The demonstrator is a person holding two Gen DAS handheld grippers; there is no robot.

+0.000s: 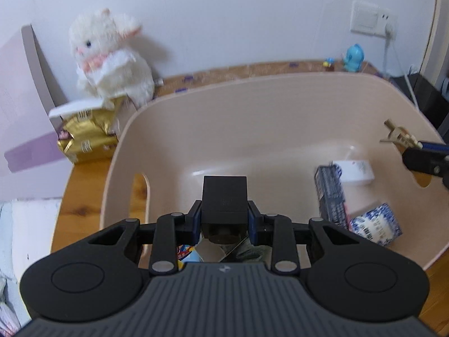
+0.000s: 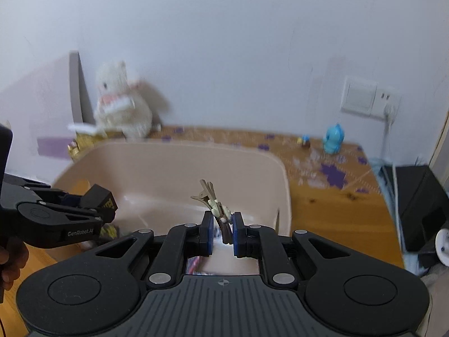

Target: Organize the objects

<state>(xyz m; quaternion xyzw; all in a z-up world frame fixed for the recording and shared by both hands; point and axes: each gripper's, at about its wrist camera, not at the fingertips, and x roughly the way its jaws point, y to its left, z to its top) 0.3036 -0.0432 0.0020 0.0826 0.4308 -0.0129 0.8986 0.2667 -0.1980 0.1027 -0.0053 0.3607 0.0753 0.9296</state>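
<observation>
A beige plastic bin stands on the wooden table; it also shows in the right wrist view. My left gripper is shut on a black box and holds it above the bin; the box shows at the left in the right wrist view. My right gripper is shut on a brown hair clip over the bin's right side; the clip shows in the left wrist view. In the bin lie a dark blue box, a white roll and a blue-and-white patterned box.
A white plush rabbit sits against the wall at the back left, above a gold package. A pink board leans at the left. A blue figurine stands at the back right. A wall socket with a cable is above.
</observation>
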